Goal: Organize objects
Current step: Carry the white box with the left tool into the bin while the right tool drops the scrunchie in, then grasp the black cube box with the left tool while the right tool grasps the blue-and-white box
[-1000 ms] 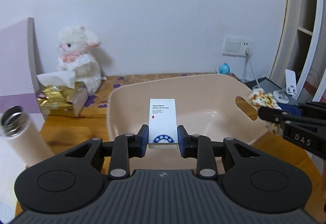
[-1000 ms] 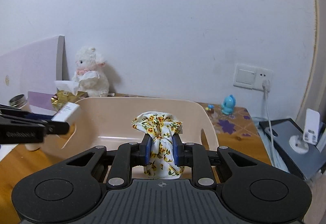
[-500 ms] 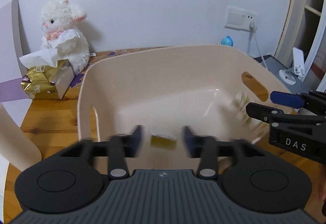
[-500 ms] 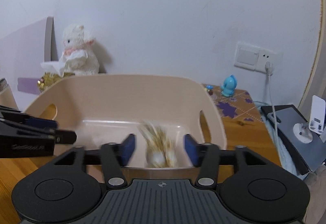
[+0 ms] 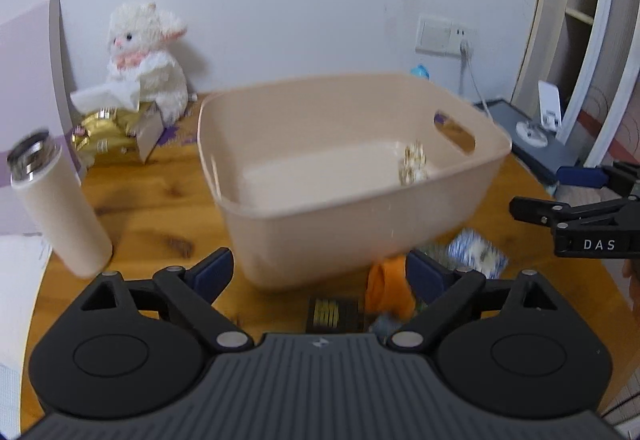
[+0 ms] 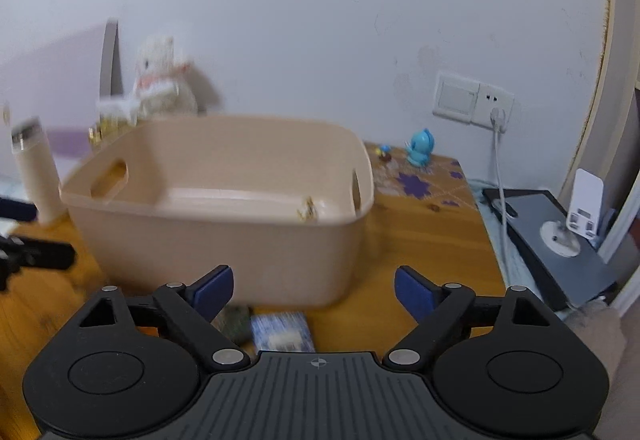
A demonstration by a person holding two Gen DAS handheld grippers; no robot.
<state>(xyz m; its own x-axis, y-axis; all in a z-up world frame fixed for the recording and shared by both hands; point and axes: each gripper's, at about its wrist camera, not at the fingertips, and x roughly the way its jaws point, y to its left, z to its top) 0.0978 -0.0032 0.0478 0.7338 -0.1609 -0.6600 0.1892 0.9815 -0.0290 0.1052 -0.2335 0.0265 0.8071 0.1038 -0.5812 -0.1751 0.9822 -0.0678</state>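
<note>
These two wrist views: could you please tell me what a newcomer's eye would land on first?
The big beige plastic basket dominates the middle of the wooden table, with a floral cloth bundle lying at its right end. Behind it to the left, a white plush toy sits against the wall above a gold tissue box. Both tools, left and right, are open and empty.

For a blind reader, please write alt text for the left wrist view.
The open left gripper hovers before a beige basket on a wooden table; a floral pouch lies inside, and an orange item waits in front.
</note>
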